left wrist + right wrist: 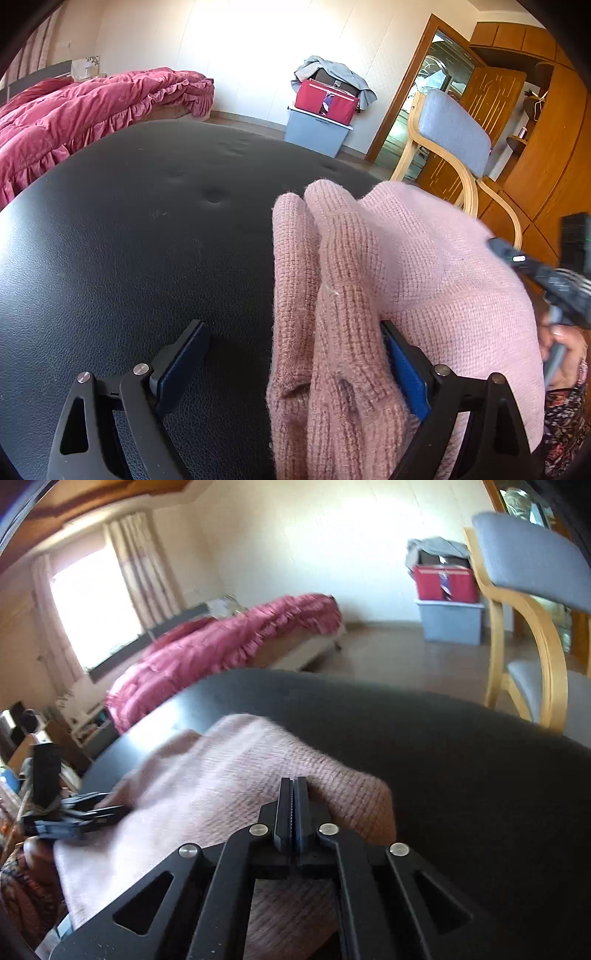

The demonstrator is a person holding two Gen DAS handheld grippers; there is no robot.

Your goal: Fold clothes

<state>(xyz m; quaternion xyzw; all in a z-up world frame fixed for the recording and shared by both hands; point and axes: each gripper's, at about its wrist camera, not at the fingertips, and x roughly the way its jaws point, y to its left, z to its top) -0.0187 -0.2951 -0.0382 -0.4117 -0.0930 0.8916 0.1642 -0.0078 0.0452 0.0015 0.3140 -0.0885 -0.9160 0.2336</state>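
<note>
A pink knit sweater [424, 266] lies folded on the black leather table [129, 240]. In the left wrist view my left gripper [295, 350] is open, with a ribbed fold of the sweater lying between its blue pads [406, 369] without being pinched. My right gripper [517, 258] reaches over the sweater's right side. In the right wrist view my right gripper [294, 794] has its jaws closed together above the sweater [221, 775], with no cloth seen between them. My left gripper [85, 812] shows at the sweater's left edge.
A wooden chair with grey cushions [454, 136] stands beyond the table's far right. A bed with a red quilt [74, 110] is at the left. A grey bin with a red box [321, 118] stands by the far wall. A wooden cabinet [546, 129] is at the right.
</note>
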